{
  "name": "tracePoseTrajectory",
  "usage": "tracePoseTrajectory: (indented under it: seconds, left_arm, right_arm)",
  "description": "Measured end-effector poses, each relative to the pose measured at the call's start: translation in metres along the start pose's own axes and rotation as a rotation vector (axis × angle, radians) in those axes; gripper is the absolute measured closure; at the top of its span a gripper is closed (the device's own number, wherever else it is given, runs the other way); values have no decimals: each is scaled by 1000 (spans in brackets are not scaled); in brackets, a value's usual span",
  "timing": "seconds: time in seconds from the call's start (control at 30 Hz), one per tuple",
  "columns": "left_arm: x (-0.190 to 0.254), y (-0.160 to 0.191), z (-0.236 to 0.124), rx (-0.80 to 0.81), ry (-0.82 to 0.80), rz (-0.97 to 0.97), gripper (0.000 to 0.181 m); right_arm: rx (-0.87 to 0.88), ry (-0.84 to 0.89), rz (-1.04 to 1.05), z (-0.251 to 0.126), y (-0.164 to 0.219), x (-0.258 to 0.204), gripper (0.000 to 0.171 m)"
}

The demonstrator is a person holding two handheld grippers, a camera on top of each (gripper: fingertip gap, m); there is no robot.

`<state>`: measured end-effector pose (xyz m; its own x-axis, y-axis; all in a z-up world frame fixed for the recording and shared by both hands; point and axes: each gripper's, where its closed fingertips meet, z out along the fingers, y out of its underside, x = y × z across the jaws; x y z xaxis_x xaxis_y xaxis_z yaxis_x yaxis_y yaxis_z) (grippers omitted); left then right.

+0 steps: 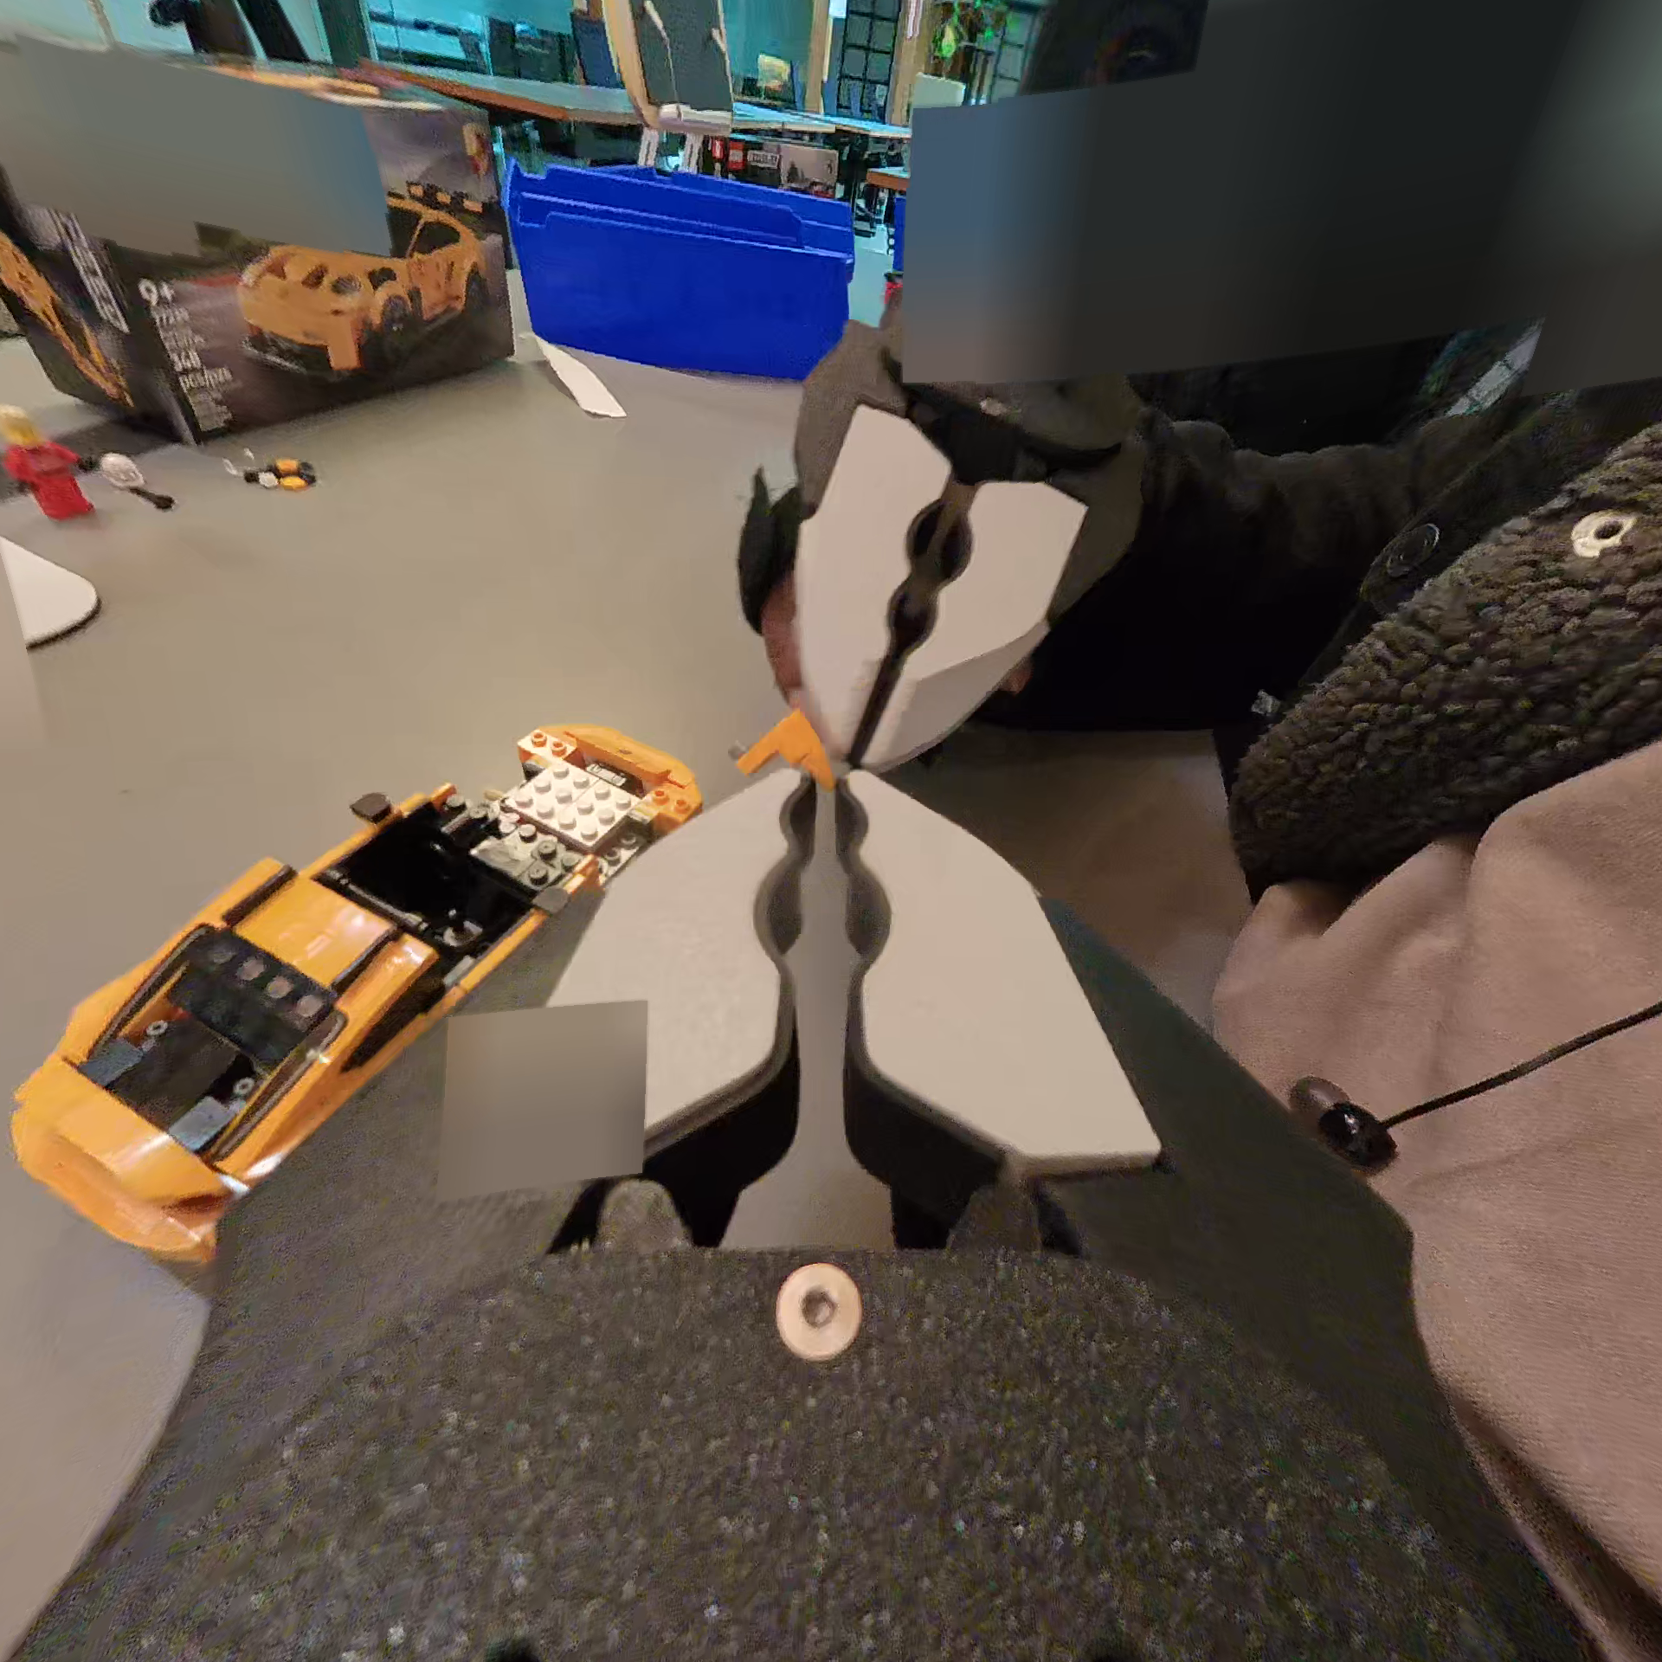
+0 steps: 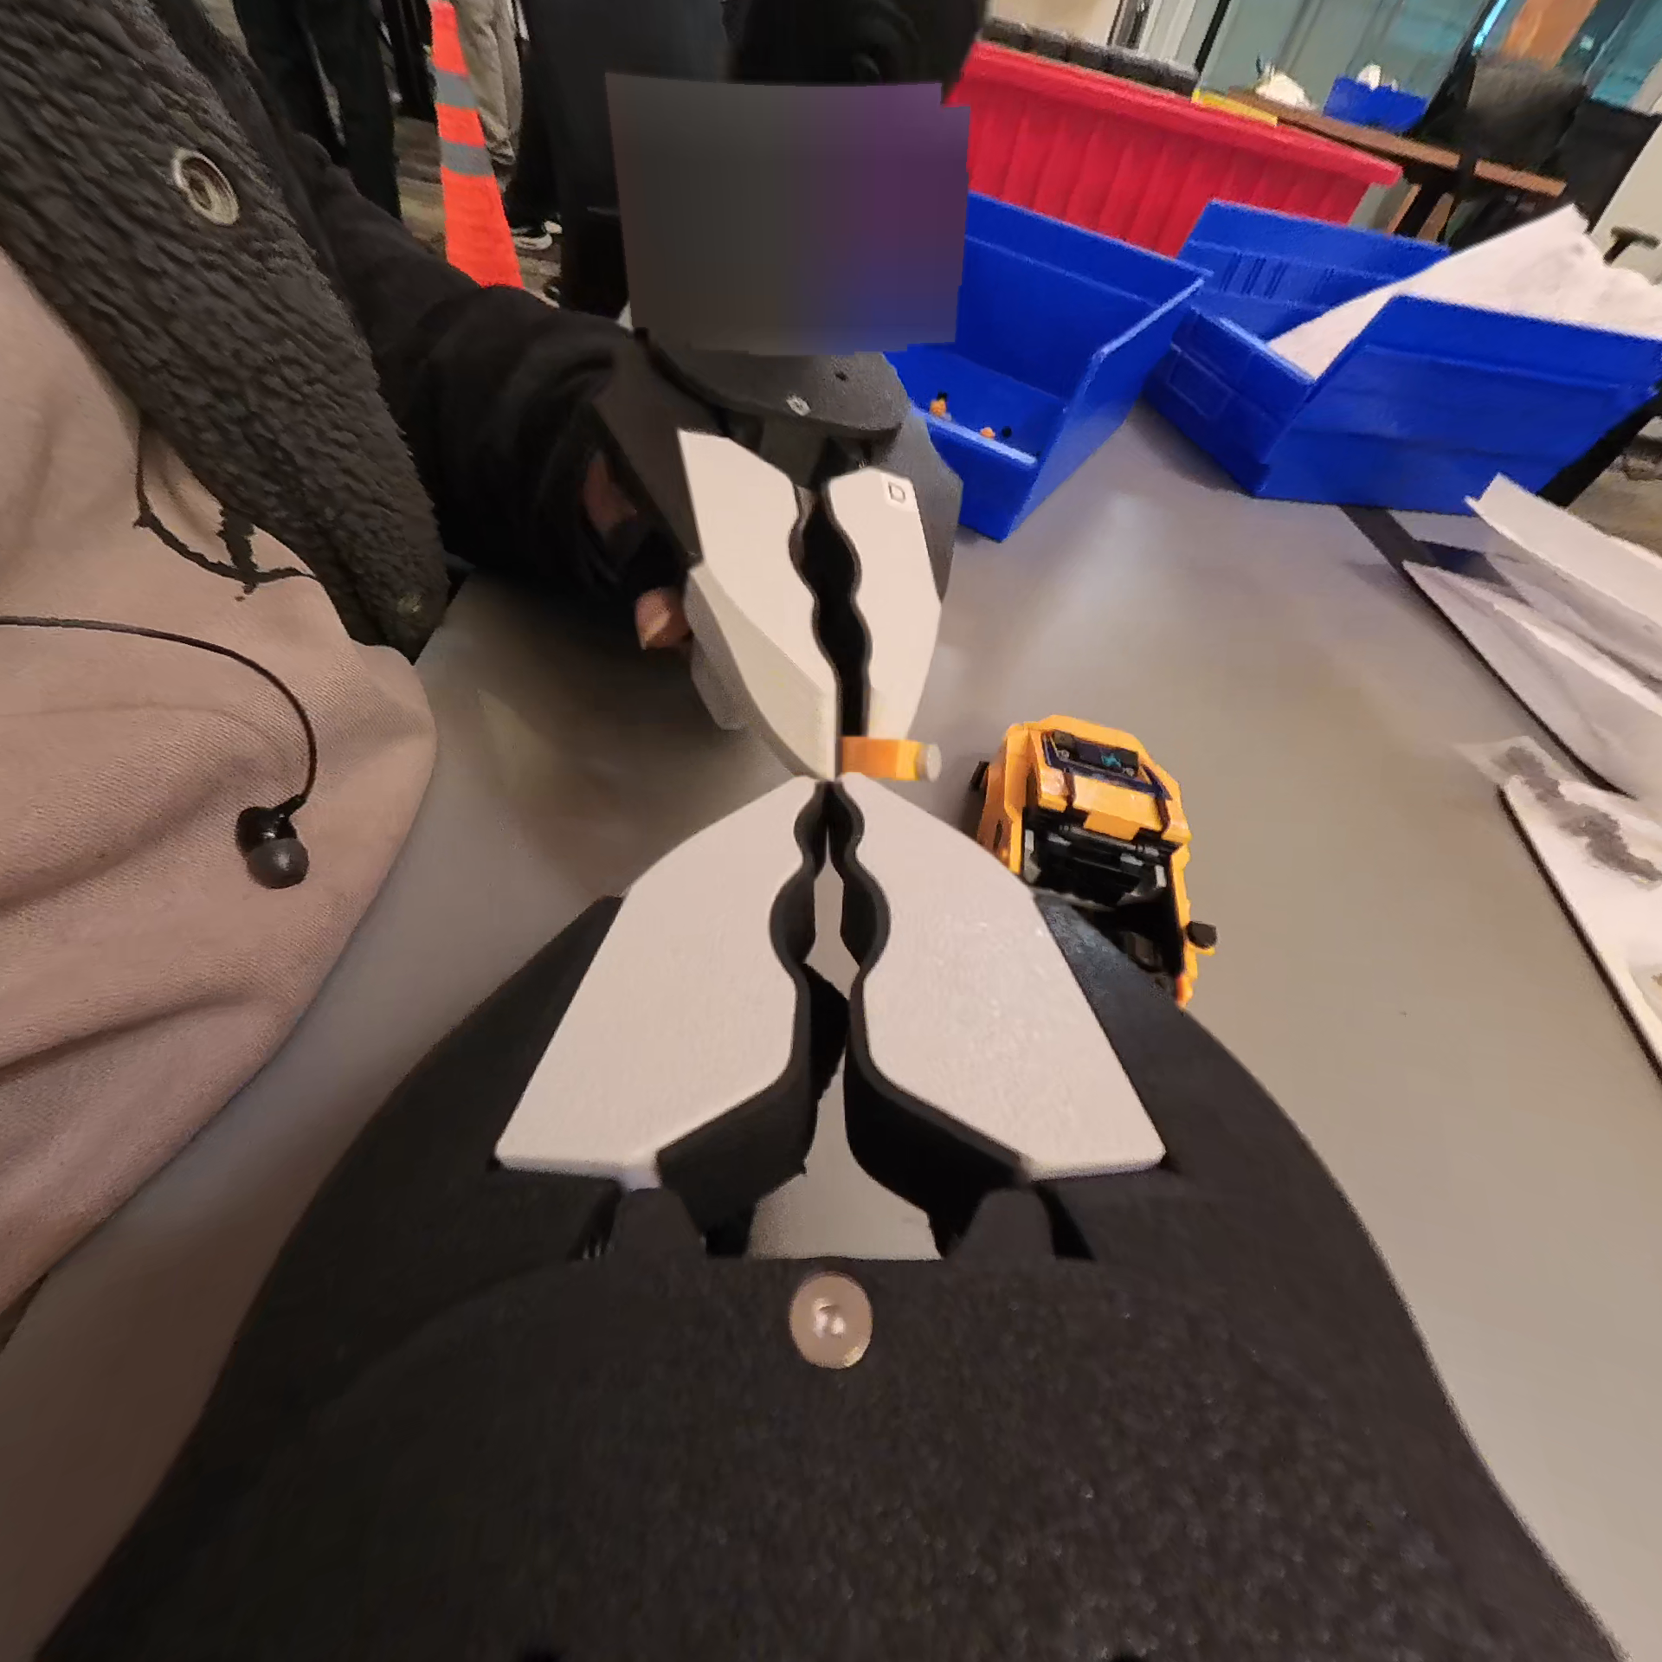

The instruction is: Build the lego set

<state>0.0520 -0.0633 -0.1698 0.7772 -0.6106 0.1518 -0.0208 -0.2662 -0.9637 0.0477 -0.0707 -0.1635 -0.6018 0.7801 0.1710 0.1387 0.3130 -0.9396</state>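
Note:
A partly built orange and black Lego car (image 1: 360,917) lies on the grey table (image 1: 405,612), left of my left gripper; it also shows in the right wrist view (image 2: 1097,836). My left gripper (image 1: 823,781) is shut on a small orange piece (image 1: 781,751) with a grey pin end, held above the table. My right gripper (image 2: 827,790) is shut and meets the left gripper (image 2: 854,751) tip to tip, right at the orange piece (image 2: 886,757). Whether the right gripper also pinches the piece is hidden. The right gripper also shows in the left wrist view (image 1: 850,763).
The set's box (image 1: 270,297) and a blue bin (image 1: 674,261) stand at the far side. A red minifigure (image 1: 45,468) and small loose parts (image 1: 283,472) lie by the box. Blue bins (image 2: 1034,360) and paper sheets (image 2: 1574,585) sit to the right. The person's jacket (image 2: 135,719) is close. Less than 4 cm separates the two grippers' tips. From either gripper's tips it is about 40 centimetres to the red minifigure (image 1: 45,468).

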Motion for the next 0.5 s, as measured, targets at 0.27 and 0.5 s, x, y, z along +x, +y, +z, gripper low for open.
tracePoseTrajectory:
  seconds: [0.27,0.5]
  left_arm:
    - [0,3,0,-23,-12,51,179]
    - [-6,11,2,-99,-116,237,179]
  right_arm:
    - [-5,30,12,-2,2,6,171]
    - [-52,-8,118,-3,10,8,153]
